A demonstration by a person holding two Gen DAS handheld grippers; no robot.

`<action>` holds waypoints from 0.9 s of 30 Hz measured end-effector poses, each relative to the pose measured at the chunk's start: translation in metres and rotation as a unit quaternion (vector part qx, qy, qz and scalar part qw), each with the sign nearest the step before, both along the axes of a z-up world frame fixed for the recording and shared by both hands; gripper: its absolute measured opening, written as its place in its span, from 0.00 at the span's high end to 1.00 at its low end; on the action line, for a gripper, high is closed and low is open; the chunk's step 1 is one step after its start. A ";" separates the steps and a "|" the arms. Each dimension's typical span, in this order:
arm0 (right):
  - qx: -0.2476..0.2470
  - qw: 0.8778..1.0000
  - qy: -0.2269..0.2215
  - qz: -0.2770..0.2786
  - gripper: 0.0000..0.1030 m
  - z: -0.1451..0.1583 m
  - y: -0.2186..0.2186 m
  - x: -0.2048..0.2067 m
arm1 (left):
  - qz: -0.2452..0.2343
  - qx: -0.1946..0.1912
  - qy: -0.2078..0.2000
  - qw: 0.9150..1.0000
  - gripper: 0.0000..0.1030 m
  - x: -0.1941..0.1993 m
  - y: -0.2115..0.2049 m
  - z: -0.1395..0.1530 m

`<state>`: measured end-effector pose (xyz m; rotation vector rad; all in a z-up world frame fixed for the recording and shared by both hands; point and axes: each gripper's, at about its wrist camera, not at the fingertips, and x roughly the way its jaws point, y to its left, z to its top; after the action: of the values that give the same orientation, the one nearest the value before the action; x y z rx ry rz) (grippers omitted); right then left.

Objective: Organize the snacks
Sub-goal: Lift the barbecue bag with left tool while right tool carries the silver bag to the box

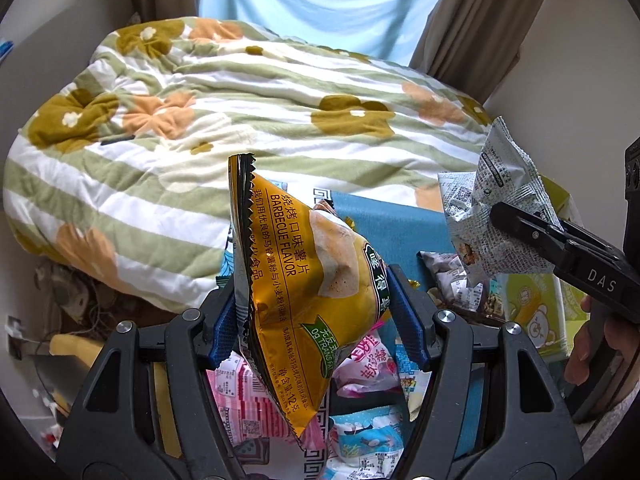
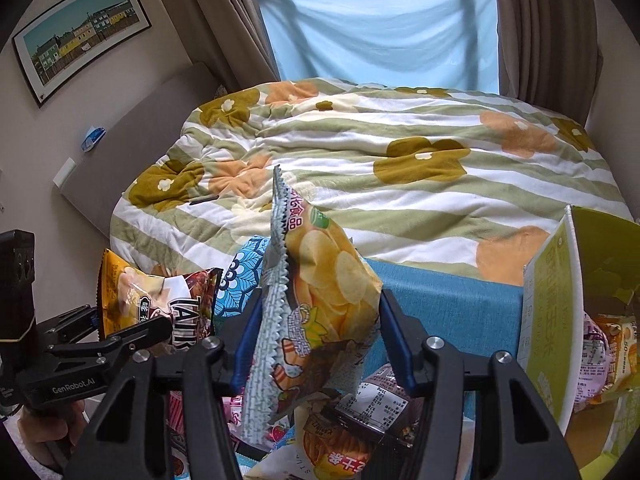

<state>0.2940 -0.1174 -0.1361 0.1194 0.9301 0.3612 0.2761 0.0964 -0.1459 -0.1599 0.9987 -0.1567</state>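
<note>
Barbecue crisp packet (image 1: 316,280) is clamped in the left gripper (image 1: 320,312), pale crisp packet (image 2: 320,304) in the right gripper (image 2: 316,340); loose snacks (image 1: 360,432) remain unsorted at six o'clock, a green box (image 2: 552,300) at three o'clock.

Yellow barbecue chip bag (image 1: 316,280), puffed, standing on end with its serrated seal up, raised over loose snack packets (image 1: 360,444). Silver chip bag (image 2: 316,312) printed with golden crisps, likewise upright, aloft beside the green carton (image 2: 548,320) holding packets.
</note>
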 end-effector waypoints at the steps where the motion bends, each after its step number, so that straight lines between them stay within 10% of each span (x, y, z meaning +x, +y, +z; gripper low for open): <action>1: 0.001 1.000 -0.006 -0.002 0.50 0.005 -0.002 -0.006 | -0.004 -0.001 -0.006 1.000 0.39 -0.004 -0.002 0.006; 13: 0.003 0.995 -0.058 -0.086 0.50 0.069 -0.052 -0.088 | -0.101 -0.021 -0.069 0.992 0.39 -0.039 -0.073 0.073; 27: -0.012 0.980 -0.064 -0.186 0.50 0.083 -0.197 -0.157 | -0.192 -0.041 -0.066 0.978 0.39 -0.065 -0.258 0.083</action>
<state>0.1369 -0.3146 -0.0529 0.2413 0.7656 0.0109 0.2115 -0.1618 -0.0630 -0.0290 0.8820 -0.5566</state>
